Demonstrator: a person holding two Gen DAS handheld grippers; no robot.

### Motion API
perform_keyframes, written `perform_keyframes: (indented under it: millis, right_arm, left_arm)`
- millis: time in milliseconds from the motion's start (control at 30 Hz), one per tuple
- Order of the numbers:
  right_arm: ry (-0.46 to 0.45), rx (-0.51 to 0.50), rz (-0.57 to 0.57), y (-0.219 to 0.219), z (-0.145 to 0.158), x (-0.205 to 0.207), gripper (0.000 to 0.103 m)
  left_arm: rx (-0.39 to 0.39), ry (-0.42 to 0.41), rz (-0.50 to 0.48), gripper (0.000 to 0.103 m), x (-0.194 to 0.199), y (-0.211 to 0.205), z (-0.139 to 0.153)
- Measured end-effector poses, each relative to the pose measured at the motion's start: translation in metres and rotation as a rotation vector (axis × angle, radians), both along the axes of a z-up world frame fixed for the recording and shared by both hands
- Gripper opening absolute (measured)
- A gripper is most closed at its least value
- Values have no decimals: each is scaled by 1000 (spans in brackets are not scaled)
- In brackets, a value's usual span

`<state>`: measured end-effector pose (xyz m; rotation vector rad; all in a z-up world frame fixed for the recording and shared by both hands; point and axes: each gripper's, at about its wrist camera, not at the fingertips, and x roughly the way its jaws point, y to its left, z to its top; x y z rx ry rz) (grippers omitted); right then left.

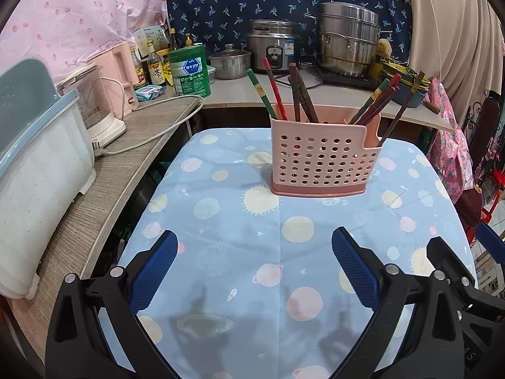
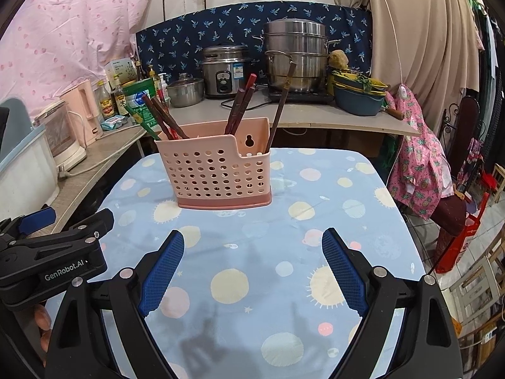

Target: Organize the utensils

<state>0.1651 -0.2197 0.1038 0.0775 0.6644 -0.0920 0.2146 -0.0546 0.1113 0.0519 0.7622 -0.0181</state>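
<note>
A pink perforated utensil holder point(image 1: 322, 158) stands upright on the blue planet-print tablecloth point(image 1: 240, 252); it also shows in the right wrist view point(image 2: 217, 173). Several red, brown and green chopsticks point(image 1: 300, 94) lean inside it, also in the right wrist view point(image 2: 240, 110). One chopstick point(image 2: 281, 107) stands in the small side slot. My left gripper point(image 1: 254, 240) is open and empty, hovering above the cloth short of the holder. My right gripper point(image 2: 252, 243) is open and empty, likewise short of the holder. The left gripper's body point(image 2: 53, 252) appears at the left of the right wrist view.
A wooden counter point(image 1: 126, 164) at left carries a white dish rack point(image 1: 38, 173), a blender point(image 1: 94, 107), a kettle, bottles and a green tin point(image 1: 189, 72). Behind stand a rice cooker point(image 1: 274, 45), steel pots point(image 1: 347, 38) and bowls. A chair with pink cloth point(image 2: 419, 164) stands at right.
</note>
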Motion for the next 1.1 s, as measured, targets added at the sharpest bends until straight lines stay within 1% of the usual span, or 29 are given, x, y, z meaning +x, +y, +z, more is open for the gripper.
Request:
perform_keyframes:
  millis: [1100]
  right_arm:
    - [20, 12, -2, -4, -2, 23, 85]
  left_arm:
    - [5, 3, -13, 94, 17, -9, -3]
